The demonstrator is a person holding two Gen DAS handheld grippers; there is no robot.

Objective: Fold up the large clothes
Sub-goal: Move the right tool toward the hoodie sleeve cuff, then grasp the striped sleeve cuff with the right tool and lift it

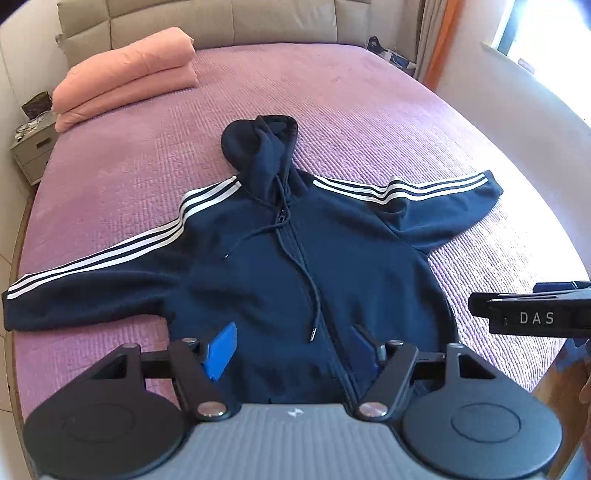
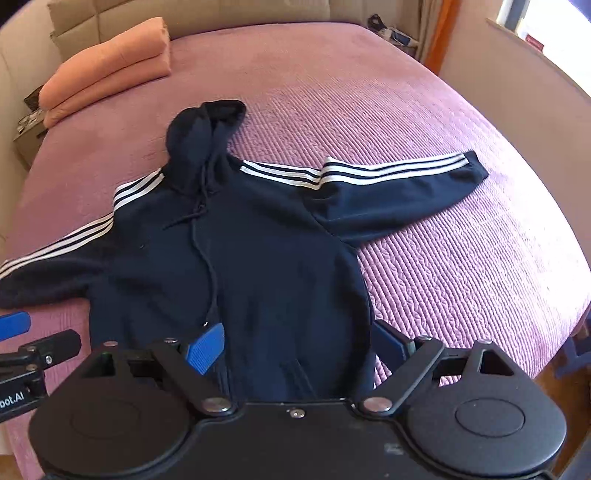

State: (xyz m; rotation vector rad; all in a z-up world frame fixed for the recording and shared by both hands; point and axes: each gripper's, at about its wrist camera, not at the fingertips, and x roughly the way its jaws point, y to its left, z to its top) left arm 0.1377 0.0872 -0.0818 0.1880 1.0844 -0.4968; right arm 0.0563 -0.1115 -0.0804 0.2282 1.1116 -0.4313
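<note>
A navy zip hoodie (image 1: 295, 258) with white sleeve stripes lies face up and spread flat on the purple bed (image 1: 369, 110), hood toward the headboard, both sleeves stretched out sideways. It also shows in the right wrist view (image 2: 266, 258). My left gripper (image 1: 293, 350) is open and hovers over the hem near the zipper, holding nothing. My right gripper (image 2: 295, 349) is open and empty above the hem's right half. The right gripper's body shows at the right edge of the left wrist view (image 1: 535, 314). The left gripper's finger shows at the left edge of the right wrist view (image 2: 14, 325).
A folded peach blanket (image 1: 125, 74) lies at the bed's far left by the beige headboard (image 1: 221, 22). A nightstand (image 1: 33, 147) stands left of the bed. A window sill (image 1: 535, 74) and orange curtain run along the right wall.
</note>
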